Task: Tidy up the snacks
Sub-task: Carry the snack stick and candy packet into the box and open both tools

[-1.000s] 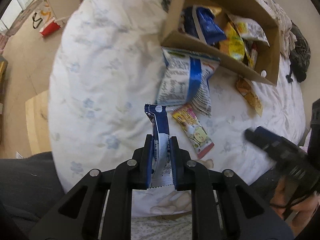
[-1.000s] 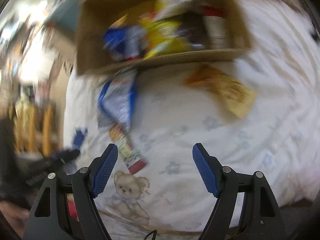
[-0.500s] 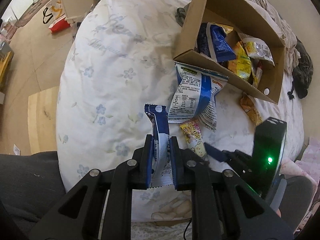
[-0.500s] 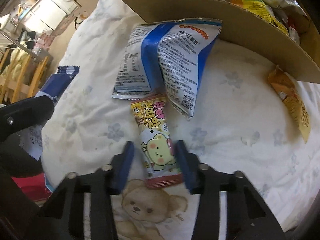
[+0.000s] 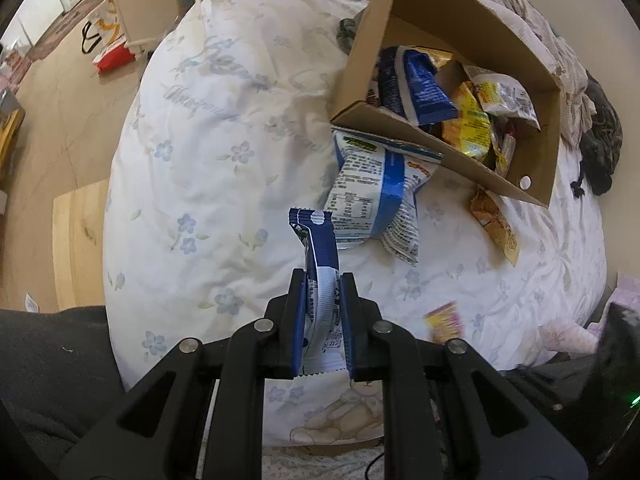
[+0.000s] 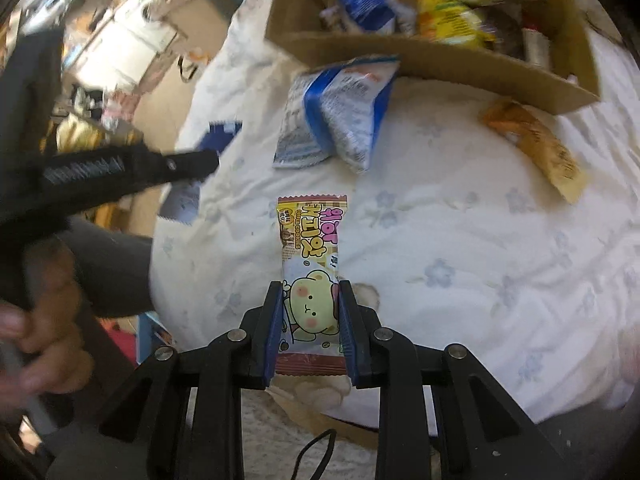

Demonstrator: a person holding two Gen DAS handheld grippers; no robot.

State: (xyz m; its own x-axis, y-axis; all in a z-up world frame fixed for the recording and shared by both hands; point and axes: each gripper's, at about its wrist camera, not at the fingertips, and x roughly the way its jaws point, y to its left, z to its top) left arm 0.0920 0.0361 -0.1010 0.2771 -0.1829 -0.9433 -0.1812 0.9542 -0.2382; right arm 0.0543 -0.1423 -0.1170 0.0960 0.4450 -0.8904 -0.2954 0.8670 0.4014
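My left gripper point(image 5: 322, 280) is shut on a blue and white snack packet point(image 5: 318, 248) and holds it upright above the bed. My right gripper point(image 6: 310, 292) is shut on a yellow and pink bear snack packet point(image 6: 312, 248), lifted off the quilt; that packet also shows blurred in the left wrist view point(image 5: 442, 320). A cardboard box point(image 5: 436, 148) with several snacks stands at the far side of the bed; it also shows in the right wrist view point(image 6: 440, 60). A large blue and white bag point(image 5: 376, 196) lies against its front wall.
An orange packet point(image 5: 494, 222) lies on the floral quilt point(image 5: 208, 168) near the box's right corner. Dark clothing point(image 5: 602, 144) lies at the far right. The left gripper's body point(image 6: 120, 172) crosses the right wrist view. Floor and furniture lie beyond the bed's left edge.
My right gripper closed on the bear packet and lifted it back off the quilt toward me. My left gripper kept its packet and stayed nearly still.
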